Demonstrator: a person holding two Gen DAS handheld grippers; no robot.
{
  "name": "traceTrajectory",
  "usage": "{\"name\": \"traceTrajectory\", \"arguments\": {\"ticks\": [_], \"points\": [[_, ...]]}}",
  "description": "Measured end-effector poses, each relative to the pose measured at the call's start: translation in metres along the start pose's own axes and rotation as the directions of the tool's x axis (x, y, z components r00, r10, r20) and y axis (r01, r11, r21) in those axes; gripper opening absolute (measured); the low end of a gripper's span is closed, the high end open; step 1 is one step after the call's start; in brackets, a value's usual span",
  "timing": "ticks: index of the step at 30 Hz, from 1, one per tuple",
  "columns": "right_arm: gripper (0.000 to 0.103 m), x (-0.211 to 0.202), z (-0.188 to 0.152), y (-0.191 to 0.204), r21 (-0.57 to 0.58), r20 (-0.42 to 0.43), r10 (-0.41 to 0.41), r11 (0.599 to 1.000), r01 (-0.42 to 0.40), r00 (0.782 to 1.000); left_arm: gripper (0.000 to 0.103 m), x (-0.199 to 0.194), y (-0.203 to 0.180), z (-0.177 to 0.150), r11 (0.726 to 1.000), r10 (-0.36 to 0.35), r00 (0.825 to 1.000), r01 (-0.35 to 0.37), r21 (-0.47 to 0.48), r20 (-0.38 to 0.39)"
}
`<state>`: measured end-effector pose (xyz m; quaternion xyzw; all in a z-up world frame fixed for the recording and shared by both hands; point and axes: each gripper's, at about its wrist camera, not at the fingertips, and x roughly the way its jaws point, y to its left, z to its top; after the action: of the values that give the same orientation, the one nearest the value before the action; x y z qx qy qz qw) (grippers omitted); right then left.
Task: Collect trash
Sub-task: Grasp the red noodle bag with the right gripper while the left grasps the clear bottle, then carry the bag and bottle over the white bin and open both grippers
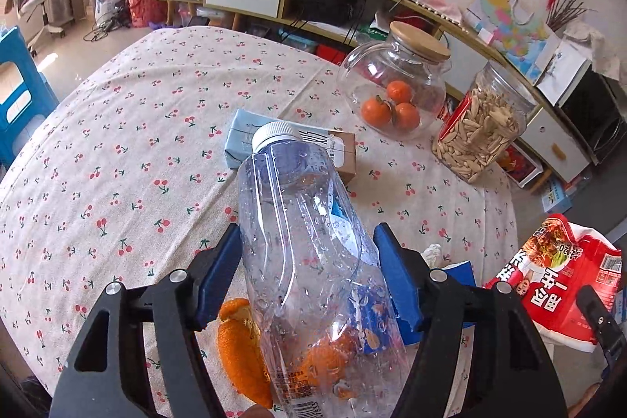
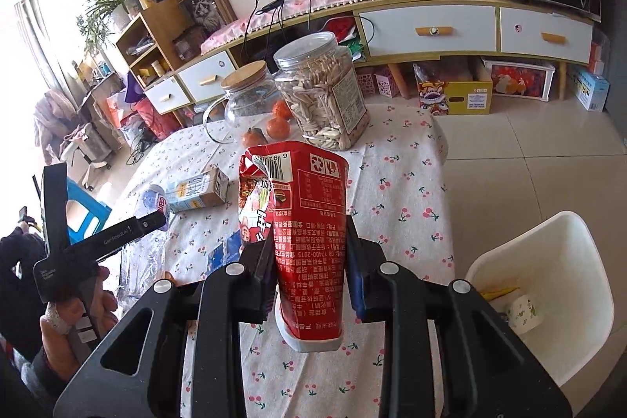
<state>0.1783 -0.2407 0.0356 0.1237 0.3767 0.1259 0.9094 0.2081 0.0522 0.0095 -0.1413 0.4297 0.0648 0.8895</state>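
My left gripper (image 1: 307, 241) is shut on a clear, empty plastic bottle (image 1: 298, 190) with a white cap, held off the cherry-print tablecloth (image 1: 117, 143). Orange peel (image 1: 239, 347) lies on the cloth under the bottle. Beyond it a pale blue drink carton (image 1: 250, 136) lies on its side. A crumpled tissue (image 1: 433, 253) and a blue wrapper (image 1: 462, 269) lie to the right. My right gripper (image 2: 310, 237) is shut on a red, torn-open instant-noodle packet (image 2: 305, 206), held upright above the table edge; the same red packet (image 1: 560, 285) shows at the right of the left wrist view.
A white bin (image 2: 548, 281) with scraps in it stands on the floor right of the table. A lidded glass jar of tangerines (image 1: 395, 85) and a jar of seeds (image 1: 482, 128) stand at the table's far side. A hand (image 2: 78, 308) holds the left gripper.
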Motion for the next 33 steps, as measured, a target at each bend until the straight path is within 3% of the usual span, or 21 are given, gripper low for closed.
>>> {"name": "traceTrajectory", "arguments": {"ticks": [8,13,23,33], "points": [[0.028,-0.007,0.006,0.004,0.02,0.087,-0.008,1.0,0.006,0.996,0.067,-0.024,-0.009,0.0,0.998,0.038,0.988,-0.045,0.044,0.147],[0.028,-0.011,0.007,0.009,0.005,0.135,-0.049,0.999,0.048,0.99,0.068,-0.038,-0.018,-0.002,0.996,0.023,0.975,-0.041,0.077,0.221],[0.028,-0.024,0.007,0.005,-0.008,0.204,-0.124,0.992,0.128,0.971,0.068,-0.06,-0.031,-0.007,0.997,-0.028,0.952,0.002,0.083,0.305],[0.028,-0.044,0.003,-0.007,-0.009,0.242,-0.165,0.985,0.172,0.956,0.068,-0.073,-0.052,-0.019,0.993,-0.064,0.946,0.027,0.119,0.319]]}}
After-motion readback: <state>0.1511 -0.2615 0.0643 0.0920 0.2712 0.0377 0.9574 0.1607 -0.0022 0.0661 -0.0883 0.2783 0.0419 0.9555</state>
